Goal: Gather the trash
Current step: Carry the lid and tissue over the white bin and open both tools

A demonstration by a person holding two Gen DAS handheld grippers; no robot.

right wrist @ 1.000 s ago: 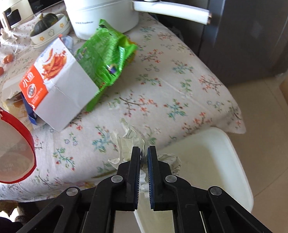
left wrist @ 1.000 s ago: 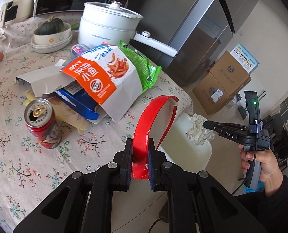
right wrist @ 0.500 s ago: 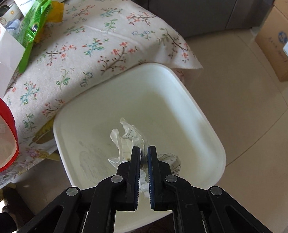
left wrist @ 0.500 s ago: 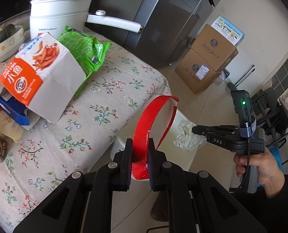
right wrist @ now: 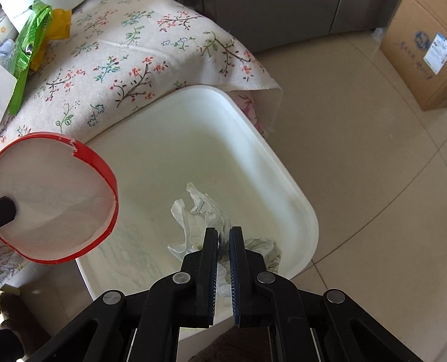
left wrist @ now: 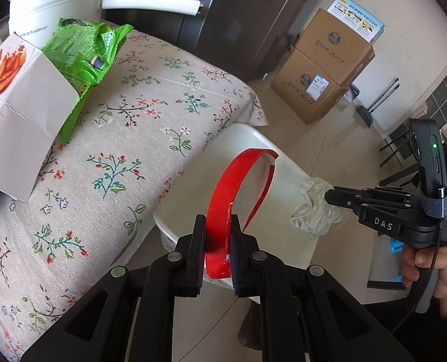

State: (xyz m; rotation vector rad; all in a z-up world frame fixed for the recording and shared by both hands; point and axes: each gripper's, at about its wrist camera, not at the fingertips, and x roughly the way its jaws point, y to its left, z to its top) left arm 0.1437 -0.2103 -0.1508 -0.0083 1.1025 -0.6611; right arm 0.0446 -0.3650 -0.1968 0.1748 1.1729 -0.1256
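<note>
My left gripper clamps red bowl, right gripper pinches tissue; both over empty bin. Neither dropped yet. Box, green bag left on counter.

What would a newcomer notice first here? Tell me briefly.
First the red-rimmed paper bowl, pinched by its wall in the left gripper above the white bin beside the table. Next the crumpled tissue, clamped in the right gripper over that bin. Behind them, on the floral tablecloth, lie a green snack bag and a torn carton.
</note>
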